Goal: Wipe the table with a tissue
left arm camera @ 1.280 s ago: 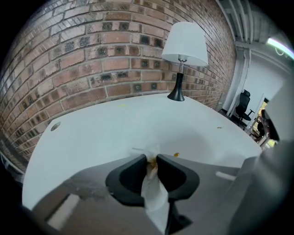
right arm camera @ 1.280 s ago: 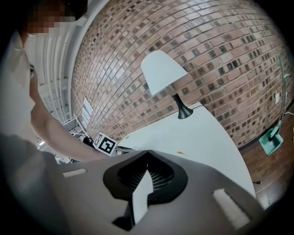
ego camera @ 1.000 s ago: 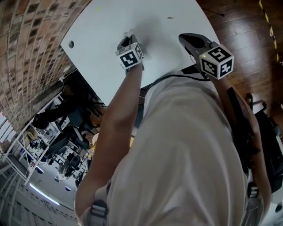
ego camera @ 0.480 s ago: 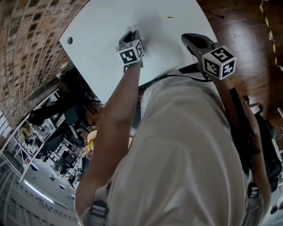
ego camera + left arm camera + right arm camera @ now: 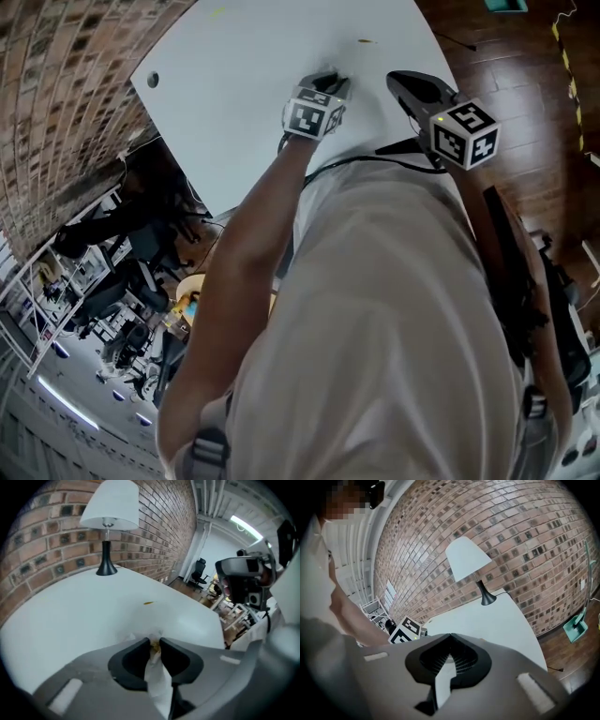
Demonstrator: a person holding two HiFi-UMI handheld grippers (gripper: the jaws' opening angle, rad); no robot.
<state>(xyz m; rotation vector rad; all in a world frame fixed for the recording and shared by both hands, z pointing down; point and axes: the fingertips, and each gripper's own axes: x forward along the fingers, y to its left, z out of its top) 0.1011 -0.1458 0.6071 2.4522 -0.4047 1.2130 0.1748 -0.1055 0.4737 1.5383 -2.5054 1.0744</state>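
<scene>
Left gripper (image 5: 154, 643) shifted right across white table (image 5: 234, 84), now near right gripper (image 5: 450, 638). Left jaws pinch crumpled white tissue (image 5: 157, 679), its end against tabletop. Right jaws pressed together, empty, over table's right side. Small yellow speck (image 5: 148, 603) beyond tissue.

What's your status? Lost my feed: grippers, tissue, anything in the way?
Left hand-held gripper shut on tissue, at the table. Right hand-held gripper shut, empty. Yellow speck ahead, lamp at far edge.
</scene>
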